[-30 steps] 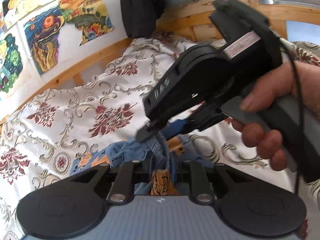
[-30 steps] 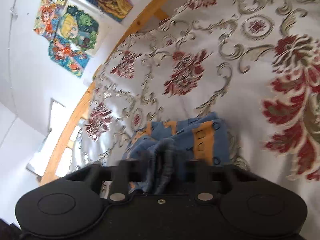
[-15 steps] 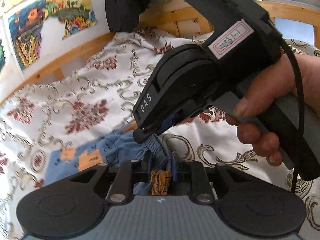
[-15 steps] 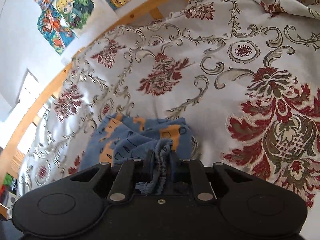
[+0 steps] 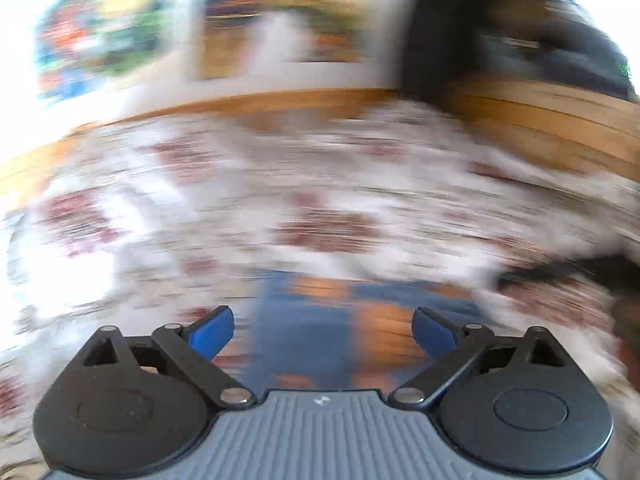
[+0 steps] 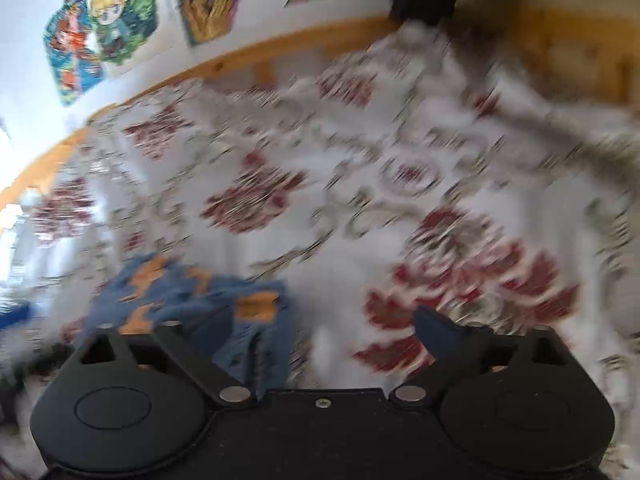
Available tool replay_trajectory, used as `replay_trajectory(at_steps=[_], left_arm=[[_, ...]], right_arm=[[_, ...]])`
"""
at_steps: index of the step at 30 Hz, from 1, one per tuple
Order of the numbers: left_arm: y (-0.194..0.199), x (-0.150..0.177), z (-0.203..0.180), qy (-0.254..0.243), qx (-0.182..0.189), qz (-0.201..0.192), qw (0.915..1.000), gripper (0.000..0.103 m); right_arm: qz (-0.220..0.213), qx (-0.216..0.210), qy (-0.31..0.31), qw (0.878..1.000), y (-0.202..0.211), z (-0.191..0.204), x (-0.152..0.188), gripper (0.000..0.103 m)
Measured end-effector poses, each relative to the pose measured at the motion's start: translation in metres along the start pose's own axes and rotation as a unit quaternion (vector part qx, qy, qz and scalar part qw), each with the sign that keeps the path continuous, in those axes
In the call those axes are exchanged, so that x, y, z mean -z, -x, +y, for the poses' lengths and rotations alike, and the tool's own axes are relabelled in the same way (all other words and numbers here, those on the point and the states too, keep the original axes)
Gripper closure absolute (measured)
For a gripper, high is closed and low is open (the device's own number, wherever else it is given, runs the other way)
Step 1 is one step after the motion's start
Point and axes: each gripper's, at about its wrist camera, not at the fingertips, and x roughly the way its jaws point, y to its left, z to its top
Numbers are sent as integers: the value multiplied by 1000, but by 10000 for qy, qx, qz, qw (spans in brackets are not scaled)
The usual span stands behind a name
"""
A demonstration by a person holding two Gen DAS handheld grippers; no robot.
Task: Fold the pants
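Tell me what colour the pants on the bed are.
Blue with orange patches; the pants show best in the right wrist view, though blurred.

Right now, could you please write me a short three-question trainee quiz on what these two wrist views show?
1. True or false: the left tool is clamped on the blue and orange patterned pants.
2. Multiple choice: the pants lie on (A) a bare wooden floor, (B) the white bedspread with red floral motifs, (C) a metal tray.
3. Fill in: the right tool has its fingers ____.

Key: 1 false; 2 B; 3 open.
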Motion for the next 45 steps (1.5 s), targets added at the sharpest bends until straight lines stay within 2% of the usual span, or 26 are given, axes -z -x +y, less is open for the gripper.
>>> replay_trajectory(at_steps=[1,3,5,7,9,10,12,13,15,17,19,23,25,27,29,31,34,36,38,41,43,45], left_arm=[[-12,-3,11,248,-412,144,9987,4],[-35,-3,22,414,-887,320,9947,6],[-58,1,21,15,-1269,501,9906,9],[-74,9,16,-440,-1493,609,9859,7],[-80,18,10,-814,-1629,440,9823,2],[-83,22,7,-1041,-1718,339,9790,0],[-83,27,6,-1238,-1681,225,9777,0],[-79,26,7,-1137,-1617,222,9800,0],[-63,19,14,-761,-1535,186,9850,3],[-45,17,22,-418,-1308,126,9904,3],[-31,22,27,-299,-916,213,9951,2],[-27,48,19,-797,-838,657,9911,2],[-23,58,19,-905,-836,594,9906,2],[-18,56,20,-910,-798,639,9906,2],[-15,49,22,-930,-769,706,9902,1],[-12,41,23,-971,-656,639,9911,0],[-21,35,20,-1015,-591,761,9902,0],[-32,35,20,-914,-593,1095,9880,1],[-34,38,25,-670,-570,1162,9893,1],[-33,40,31,-460,-531,1240,9898,1],[-31,40,33,-414,-524,1268,9897,1],[-31,40,33,-351,-549,1306,9893,1]], right_arm=[[-230,282,144,9992,3,12,6,3],[-587,513,566,9953,4,34,18,3],[-772,650,1241,9871,-1,61,29,2],[-795,842,2055,9718,-14,84,41,2],[-721,1265,2568,9554,-29,91,50,1],[-683,1294,2553,9557,-33,87,51,1],[-530,1045,2169,9691,-35,71,43,1],[-472,917,1893,9765,-31,63,37,1],[-573,799,1574,9826,-13,57,30,1],[-662,645,1570,9833,5,58,28,1],[-499,464,1849,9804,19,66,32,1],[350,646,2470,9662,16,77,58,1],[519,559,2353,9689,14,71,60,1],[259,450,2101,9763,23,66,51,1],[-312,468,2082,9765,34,66,42,1],[-690,374,2113,9743,32,72,31,1],[-733,190,2440,9668,-3,86,15,1],[-484,375,2737,9599,-35,93,14,1],[-196,506,2983,9529,-60,94,19,1],[-361,253,2409,9696,-51,79,14,1],[-486,128,2182,9746,-34,71,8,1],[-428,58,2091,9769,-19,66,5,1]])
